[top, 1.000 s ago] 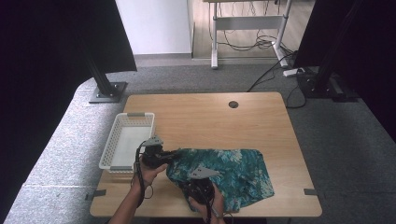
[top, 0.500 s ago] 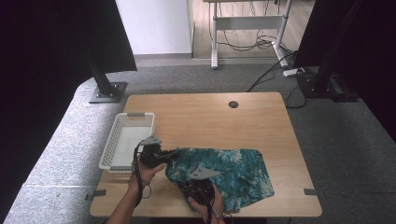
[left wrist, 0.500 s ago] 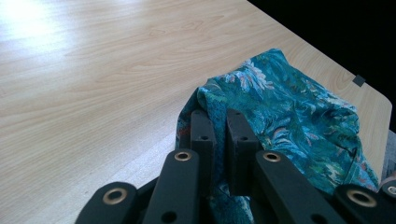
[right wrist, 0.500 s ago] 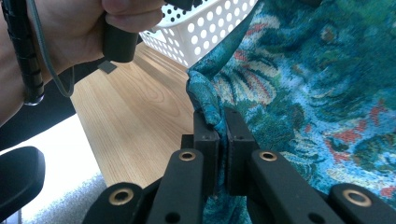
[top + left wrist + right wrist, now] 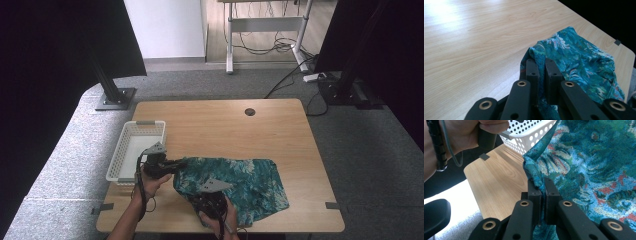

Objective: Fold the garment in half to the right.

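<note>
The cloth (image 5: 235,185), teal with a leafy print, is lying spread across the lower middle of the high view, on the near part of the table (image 5: 220,125). A white basket (image 5: 135,150) is sitting at the table's left edge, just left of the cloth. The left tool (image 5: 172,165) is pinching the cloth's left corner, its jaws narrowed onto the fabric in the left gripper view (image 5: 541,70). The right tool (image 5: 207,197) is gripping the cloth's near edge, with a fold bunching between its nearly closed jaws (image 5: 542,188).
</note>
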Tool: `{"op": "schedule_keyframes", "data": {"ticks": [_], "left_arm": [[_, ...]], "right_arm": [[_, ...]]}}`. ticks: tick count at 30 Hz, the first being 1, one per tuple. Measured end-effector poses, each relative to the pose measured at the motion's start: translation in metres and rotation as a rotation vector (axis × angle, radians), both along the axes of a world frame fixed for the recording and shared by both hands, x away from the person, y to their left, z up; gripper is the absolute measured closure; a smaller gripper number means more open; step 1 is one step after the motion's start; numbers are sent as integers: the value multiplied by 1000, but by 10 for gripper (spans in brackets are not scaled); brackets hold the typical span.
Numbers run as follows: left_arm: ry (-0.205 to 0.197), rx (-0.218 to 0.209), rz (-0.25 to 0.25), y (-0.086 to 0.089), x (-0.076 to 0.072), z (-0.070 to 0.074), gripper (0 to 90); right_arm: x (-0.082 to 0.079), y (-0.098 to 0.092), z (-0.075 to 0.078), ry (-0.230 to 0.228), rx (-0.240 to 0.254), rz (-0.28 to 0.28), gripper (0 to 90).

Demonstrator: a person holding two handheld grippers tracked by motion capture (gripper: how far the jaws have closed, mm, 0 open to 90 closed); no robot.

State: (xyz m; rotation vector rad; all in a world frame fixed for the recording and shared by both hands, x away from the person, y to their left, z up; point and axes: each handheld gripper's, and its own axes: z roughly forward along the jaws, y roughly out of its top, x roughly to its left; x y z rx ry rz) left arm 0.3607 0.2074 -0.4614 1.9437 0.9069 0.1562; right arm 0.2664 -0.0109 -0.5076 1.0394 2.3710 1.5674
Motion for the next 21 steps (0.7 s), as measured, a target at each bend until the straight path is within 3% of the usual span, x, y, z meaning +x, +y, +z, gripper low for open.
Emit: {"op": "schedule_keyframes", "data": {"ticks": [10, 21], "left_arm": [[-4, 8, 0, 3, 1, 5, 830], [-23, 15, 7, 16, 4, 20, 830]], "right_arm": [[0, 5, 5, -6, -14, 25, 863], [5, 31, 16, -21, 6, 61, 863]]}}
